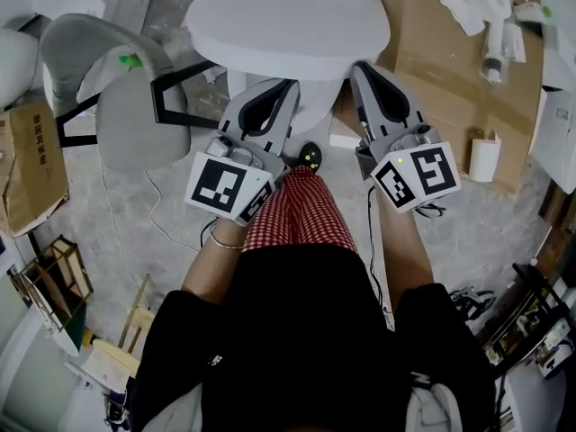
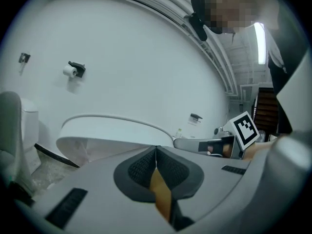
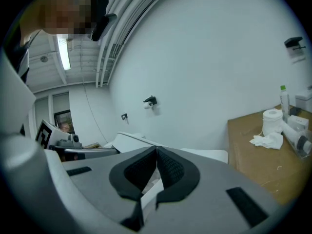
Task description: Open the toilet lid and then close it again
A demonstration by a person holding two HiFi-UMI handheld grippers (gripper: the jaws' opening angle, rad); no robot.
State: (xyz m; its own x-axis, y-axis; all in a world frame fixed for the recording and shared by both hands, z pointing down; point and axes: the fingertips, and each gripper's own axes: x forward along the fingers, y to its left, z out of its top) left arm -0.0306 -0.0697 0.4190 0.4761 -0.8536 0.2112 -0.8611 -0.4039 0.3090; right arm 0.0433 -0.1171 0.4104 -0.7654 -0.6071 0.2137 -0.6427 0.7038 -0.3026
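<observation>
You hold both grippers low in front of the toilet, whose white toilet lid [image 1: 286, 12] lies flat and shut across the top of the head view. Your left gripper [image 1: 284, 86] points its tips at the bowl just under the lid's front rim, and your right gripper [image 1: 360, 67] does the same at the rim's right side; whether either touches the porcelain cannot be told. In each gripper view the 2 dark padded jaws meet along a thin seam with nothing between them. A grey chair [image 1: 135, 106] stands to the toilet's left. On the right, a brown cardboard sheet [image 1: 432, 57] carries crumpled tissue [image 1: 468, 3], and 1 paper roll [image 1: 485, 159] stands upright at its near edge.
</observation>
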